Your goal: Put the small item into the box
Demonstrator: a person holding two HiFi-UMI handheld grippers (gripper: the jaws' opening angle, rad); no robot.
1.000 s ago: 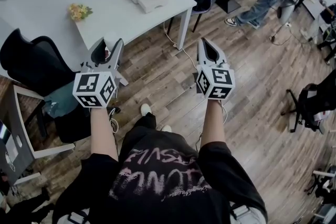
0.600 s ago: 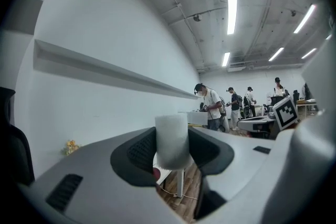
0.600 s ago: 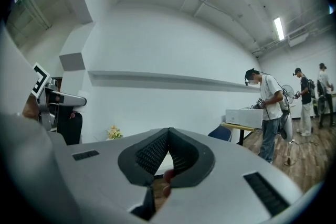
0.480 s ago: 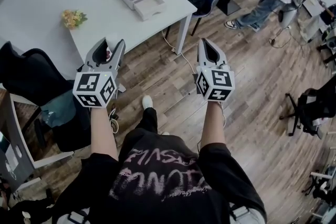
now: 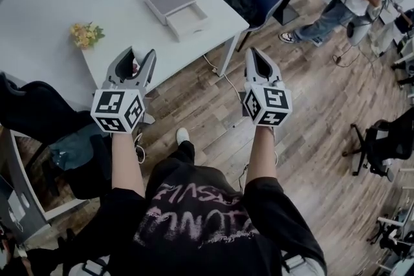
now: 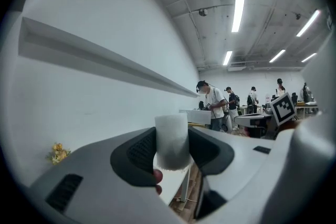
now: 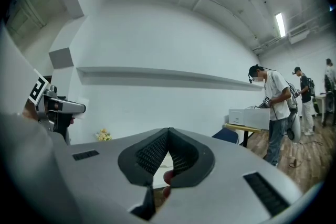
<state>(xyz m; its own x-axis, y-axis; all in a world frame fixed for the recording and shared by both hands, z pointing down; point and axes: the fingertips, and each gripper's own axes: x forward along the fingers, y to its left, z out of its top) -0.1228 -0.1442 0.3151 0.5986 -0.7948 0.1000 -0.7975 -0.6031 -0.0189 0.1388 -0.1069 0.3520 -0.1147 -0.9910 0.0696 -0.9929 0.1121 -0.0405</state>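
closer than a second ago, the white table (image 5: pixel 162 42) now reaches the tips of the left gripper (image 5: pixel 140 59), with the open grey-and-white box (image 5: pixel 174 0) toward the table's far side and yellow flowers (image 5: pixel 85 34) at its left corner. the left gripper's jaws are clamped on the small item (image 6: pixel 172 140), a white foam-like block held upright by the table's near edge, while the right gripper (image 5: pixel 255 60) hangs off the table's right side over the wood floor (image 5: pixel 310 139), jaws pressed together on nothing. black square markers show on both cubes; the pink print on the person's black shirt (image 5: pixel 194 210) is upside down and unreadable.
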